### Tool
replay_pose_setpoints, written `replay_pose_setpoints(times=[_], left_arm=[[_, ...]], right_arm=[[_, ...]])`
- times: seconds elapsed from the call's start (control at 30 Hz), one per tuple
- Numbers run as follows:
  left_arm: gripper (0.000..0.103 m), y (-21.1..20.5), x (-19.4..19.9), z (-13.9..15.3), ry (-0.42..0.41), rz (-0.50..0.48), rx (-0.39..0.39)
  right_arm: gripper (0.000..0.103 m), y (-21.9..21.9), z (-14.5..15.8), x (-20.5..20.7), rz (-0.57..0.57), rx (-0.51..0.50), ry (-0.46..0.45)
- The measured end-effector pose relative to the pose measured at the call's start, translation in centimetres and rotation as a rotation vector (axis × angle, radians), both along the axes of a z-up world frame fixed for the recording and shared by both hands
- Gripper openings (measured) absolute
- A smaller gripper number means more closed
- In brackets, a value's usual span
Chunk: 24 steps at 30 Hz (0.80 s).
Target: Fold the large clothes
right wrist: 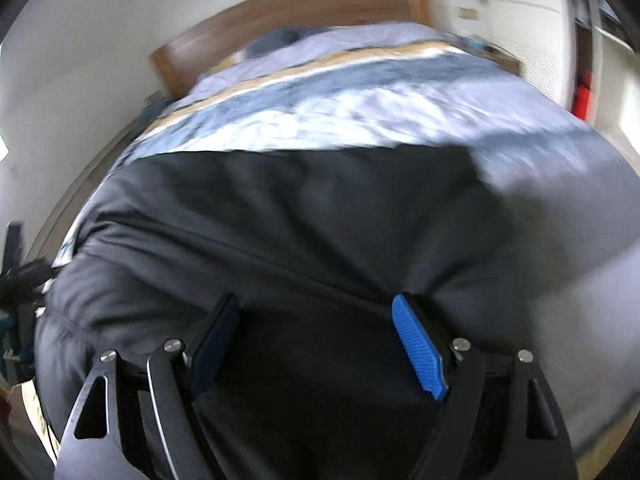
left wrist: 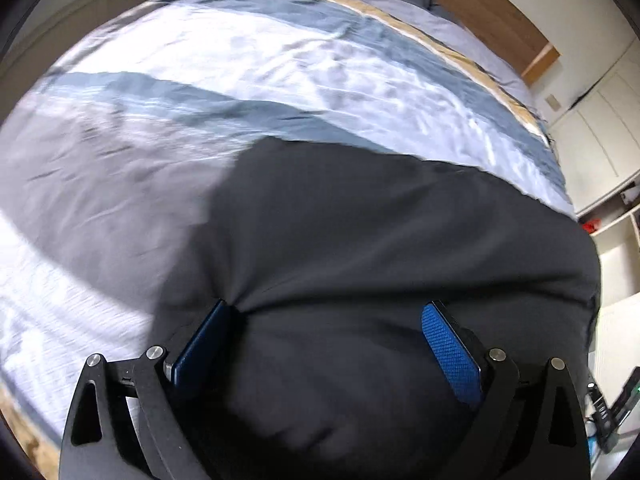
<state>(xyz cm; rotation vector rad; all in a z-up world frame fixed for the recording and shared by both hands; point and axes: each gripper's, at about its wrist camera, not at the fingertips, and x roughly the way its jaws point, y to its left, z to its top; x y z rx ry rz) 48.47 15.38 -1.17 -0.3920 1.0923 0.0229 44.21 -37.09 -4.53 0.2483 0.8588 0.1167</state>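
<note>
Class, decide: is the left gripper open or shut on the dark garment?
Open: the left gripper has its blue pads spread wide, with the dark garment bunched between them, unclamped.

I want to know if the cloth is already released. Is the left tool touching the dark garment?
Touching. In the left wrist view the dark garment puckers against one blue pad of the left tool; the other pad stands clear, jaws wide.

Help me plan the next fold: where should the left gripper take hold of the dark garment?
Judging by the view, grip the dark garment at its near edge, coming from above with the left gripper jaws straddling the creased bunch there; the rest lies flat on the striped duvet, offering no ridge.
</note>
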Motion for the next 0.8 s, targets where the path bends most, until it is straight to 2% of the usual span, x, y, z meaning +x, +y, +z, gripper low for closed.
replay_pose_setpoints(times=[0.13,0.27,0.47,0.7,0.8], left_arm=[[0.095,2.2,-5.0,1.8,-0.054,0.057,-0.007],[0.095,2.7,-11.3,4.0,-0.149,0.087,0.007],[0.095,1.5,-20.0,5.8,-0.227,0.105,0.075],[0.099,-1.4,-29.0,7.4,-0.327,0.073,0.221],[0.101,-2.0,-32.3,7.9,-0.37,0.072,0.25]], right_arm=[[0.078,-3.8,1.5,-4.1,-0.129,-0.041,0.021],[0.078,-4.2,4.0,-8.6,-0.145,-0.03,-0.026],[0.078,-0.7,7.2,-17.1,-0.102,-0.039,-0.1],[0.078,4.6,8.5,-25.4,-0.024,-0.134,-0.156],[0.078,6.3,8.6,-28.3,-0.008,-0.158,-0.177]])
